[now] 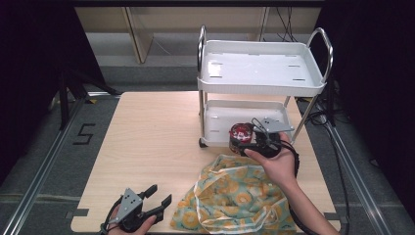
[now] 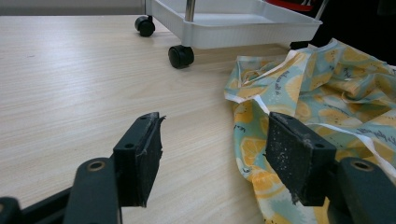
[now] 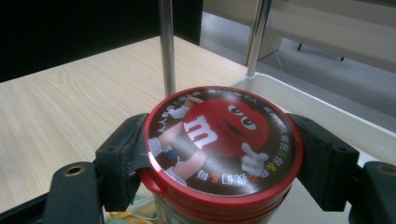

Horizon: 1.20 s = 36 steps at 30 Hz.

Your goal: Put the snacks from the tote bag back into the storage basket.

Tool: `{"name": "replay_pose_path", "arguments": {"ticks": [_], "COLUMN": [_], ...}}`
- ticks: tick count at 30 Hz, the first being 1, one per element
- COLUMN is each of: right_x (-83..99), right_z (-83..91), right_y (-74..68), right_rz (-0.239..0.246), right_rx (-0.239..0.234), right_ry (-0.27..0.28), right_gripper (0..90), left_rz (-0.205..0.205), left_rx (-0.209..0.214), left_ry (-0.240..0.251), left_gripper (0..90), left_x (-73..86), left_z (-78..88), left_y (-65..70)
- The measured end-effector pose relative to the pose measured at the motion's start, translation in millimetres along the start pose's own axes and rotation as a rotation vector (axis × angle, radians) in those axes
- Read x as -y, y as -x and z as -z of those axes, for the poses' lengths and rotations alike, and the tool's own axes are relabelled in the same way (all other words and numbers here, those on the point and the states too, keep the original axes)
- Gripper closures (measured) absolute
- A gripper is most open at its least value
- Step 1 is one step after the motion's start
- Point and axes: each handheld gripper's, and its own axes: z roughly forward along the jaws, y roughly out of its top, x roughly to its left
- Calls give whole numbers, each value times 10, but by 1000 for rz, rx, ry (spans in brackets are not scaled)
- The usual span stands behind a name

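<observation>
One round jar (image 3: 219,154) with a glossy red lid printed with a candy character stands upright, its long axis vertical, pinched on both sides by the right gripper (image 1: 254,142) at the front edge of the cart's lower tray (image 1: 220,122). Two white plastic trays sit on one chrome-framed cart (image 1: 262,73). One crumpled cloth (image 1: 235,196), pale green with lemon prints, lies on the wooden table (image 1: 147,142). Beside the cloth, the left gripper (image 1: 157,199) is spread wide, holding nothing.
</observation>
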Motion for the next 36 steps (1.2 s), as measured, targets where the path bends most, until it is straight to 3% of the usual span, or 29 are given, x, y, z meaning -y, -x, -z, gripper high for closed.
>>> {"name": "replay_pose_path", "arguments": {"ticks": [2,5,7,12,15,17,18,25,31,36], "right_x": [-3,-2,-7,-32,-36,-30,-24,-10,-7,-11], "right_z": [-11,-7,-11,-21,-50,-56,-63,-93,-110,-129], "right_y": [7,-16,-24,4,25,19,14,8,25,20], "right_rz": [18,-9,-18,10,24,2,-5,-11,4,-10], "right_rx": [-1,-3,-1,1,1,0,3,7,14,10], "right_ry": [2,-10,-12,-6,10,-4,-5,-10,-13,-15], "right_gripper": [268,268,268,268,268,268,268,268,268,268], "left_rz": [-7,1,-14,-16,8,7,-16,14,-12,9], "left_rx": [0,0,14,14,-8,-9,10,-19,-10,-16], "left_ry": [1,8,26,26,3,3,24,0,4,5], "left_gripper": [356,356,356,356,357,357,357,358,358,358], "left_x": [-3,-3,-5,-5,-2,-4,-7,-7,-11,-7], "left_z": [3,2,-8,-10,7,6,-10,22,18,22], "left_y": [-5,-4,-24,-27,-16,-14,-31,2,-14,-3]}}
